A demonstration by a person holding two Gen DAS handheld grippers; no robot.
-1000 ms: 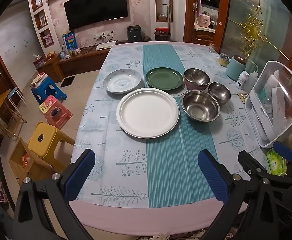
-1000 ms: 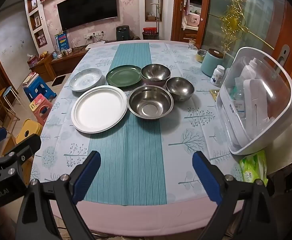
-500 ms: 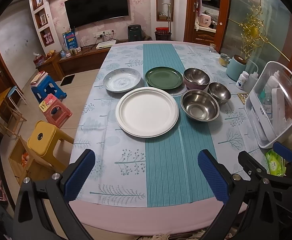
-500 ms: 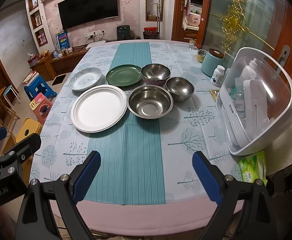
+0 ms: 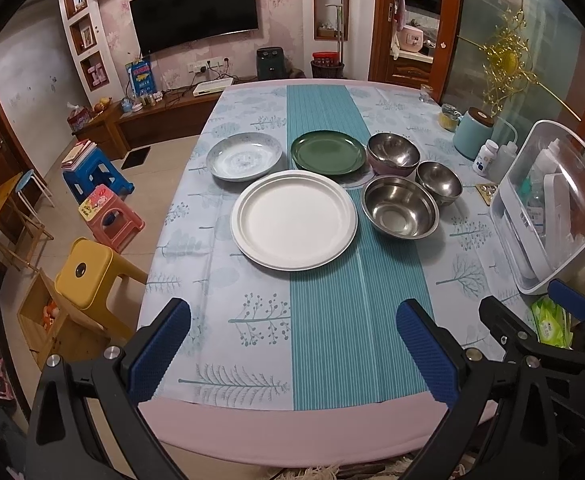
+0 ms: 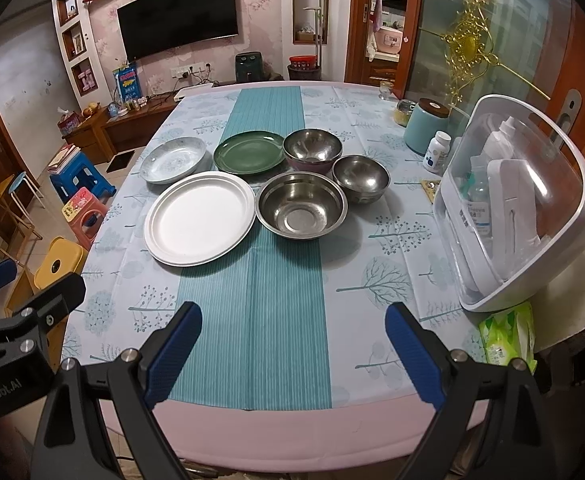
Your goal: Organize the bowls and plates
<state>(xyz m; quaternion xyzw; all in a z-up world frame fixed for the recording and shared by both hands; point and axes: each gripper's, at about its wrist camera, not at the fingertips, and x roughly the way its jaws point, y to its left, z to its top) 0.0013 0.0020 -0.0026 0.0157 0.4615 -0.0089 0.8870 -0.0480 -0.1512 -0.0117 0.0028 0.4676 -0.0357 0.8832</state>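
While both grippers are hovering wide open and empty over the near edge of the tabletop (image 5: 372, 360), the dishes are sitting untouched farther back. The large round white plate (image 5: 294, 220) is lying nearest, just beside the largest stainless steel bowl (image 5: 399, 211); behind them the pale patterned shallow plate (image 5: 245, 156), the round dark green plate (image 5: 328, 152), the pink-bottomed steel bowl (image 5: 393, 154) and the smallest steel bowl (image 5: 439, 182) are standing in a loose row. All three bowls are showing nothing inside but reflections. At the right edge, the white domed storage box with a clear cover (image 6: 520, 216) is holding bottles and white plastic pieces, with a green wipes packet (image 6: 506, 338) lying in front of it. The left gripper (image 5: 292, 348) is framing the yellow plastic stool (image 5: 86, 272) on the floor more fully, and the right gripper (image 6: 292, 350) is seeing the storage box whole, where the left view is cutting it off.
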